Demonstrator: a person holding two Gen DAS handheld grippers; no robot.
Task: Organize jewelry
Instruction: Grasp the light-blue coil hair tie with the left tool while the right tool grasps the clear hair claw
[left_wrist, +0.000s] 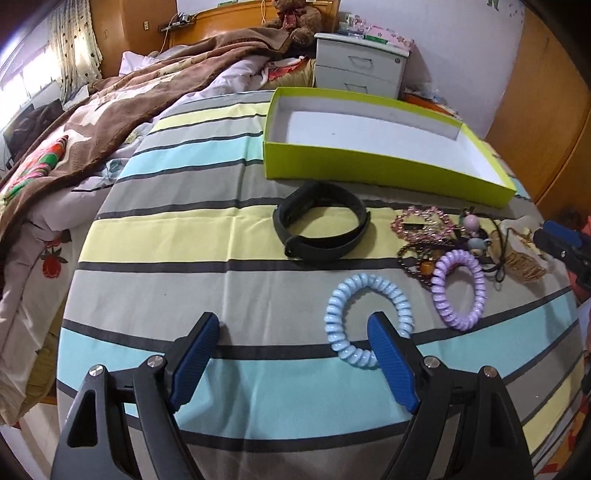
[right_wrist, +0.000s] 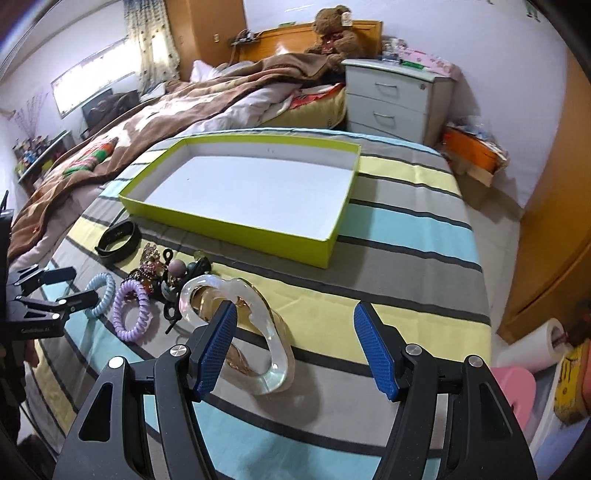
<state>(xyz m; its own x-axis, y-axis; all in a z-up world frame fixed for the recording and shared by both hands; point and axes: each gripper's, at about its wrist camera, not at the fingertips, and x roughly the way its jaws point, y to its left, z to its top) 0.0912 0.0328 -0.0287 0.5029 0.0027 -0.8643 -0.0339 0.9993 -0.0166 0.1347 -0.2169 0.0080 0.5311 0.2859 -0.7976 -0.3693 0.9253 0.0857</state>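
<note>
A lime-green box (left_wrist: 369, 170) with a white, empty inside lies on the striped bedspread; it also shows in the right wrist view (right_wrist: 236, 225). In front of it lie a black wristband (left_wrist: 321, 229), a blue spiral hair tie (left_wrist: 369, 317), a purple spiral hair tie (left_wrist: 458, 288) and a tangle of beaded jewelry (left_wrist: 424, 229). My left gripper (left_wrist: 291, 332) is open, its right finger over the blue hair tie. My right gripper (right_wrist: 295, 317) is open just above a clear bangle (right_wrist: 266, 332) with gold jewelry inside it. The left gripper (right_wrist: 81, 284) shows by the blue hair tie (right_wrist: 103, 291).
A brown blanket (left_wrist: 110, 122) and crumpled bedding lie at the left. A white nightstand (left_wrist: 362, 66) stands behind the bed, with a teddy bear (right_wrist: 332, 33) on the headboard. A paper roll (right_wrist: 535, 347) and pink stool (right_wrist: 513, 387) stand on the floor at the right.
</note>
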